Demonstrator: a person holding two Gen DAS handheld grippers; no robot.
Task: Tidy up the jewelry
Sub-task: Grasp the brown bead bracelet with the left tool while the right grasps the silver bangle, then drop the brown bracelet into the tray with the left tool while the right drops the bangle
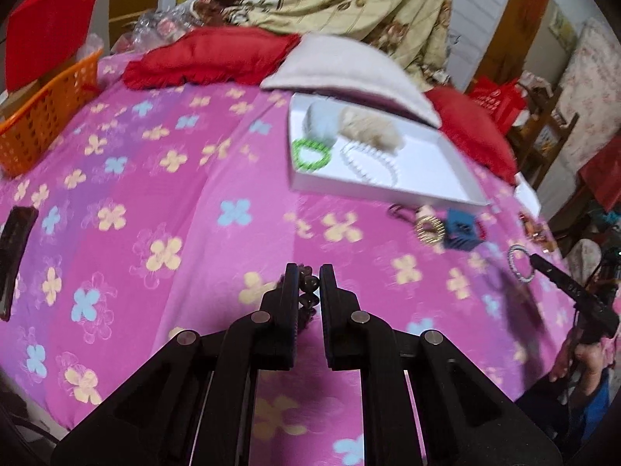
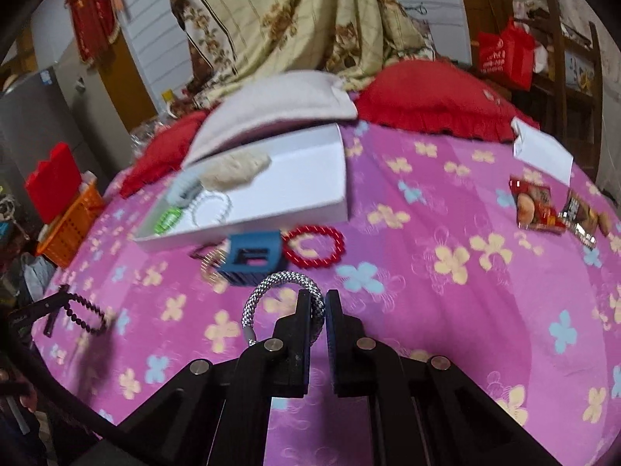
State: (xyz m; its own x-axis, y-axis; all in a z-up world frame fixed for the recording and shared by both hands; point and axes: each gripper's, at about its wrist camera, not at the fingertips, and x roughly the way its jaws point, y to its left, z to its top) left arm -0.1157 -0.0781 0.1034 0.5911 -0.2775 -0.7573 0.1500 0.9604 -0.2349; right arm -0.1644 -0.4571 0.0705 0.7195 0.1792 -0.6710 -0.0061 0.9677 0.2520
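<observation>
My left gripper [image 1: 309,272] is shut on a dark beaded bracelet [image 1: 308,291], held above the pink flowered bedspread; the same bracelet shows in the right wrist view [image 2: 87,314]. My right gripper [image 2: 319,299] is shut on a silver sparkly bracelet [image 2: 279,283], also visible in the left wrist view [image 1: 522,264]. A white box [image 1: 438,178] holds a green bracelet [image 1: 310,154], a pearl necklace [image 1: 372,163] and fluffy hair pieces [image 1: 368,128]. A red bead bracelet [image 2: 314,246], a gold ring-shaped piece [image 2: 211,262] and a blue block [image 2: 252,256] lie in front of the box [image 2: 310,178].
An orange basket [image 1: 42,116] stands at the bed's left edge. Red pillows [image 1: 209,58] and a grey cushion [image 1: 341,66] lie behind the box. Snack packets [image 2: 539,206] and a white lid [image 2: 543,151] lie at the right. A dark object [image 1: 13,260] lies at the left edge.
</observation>
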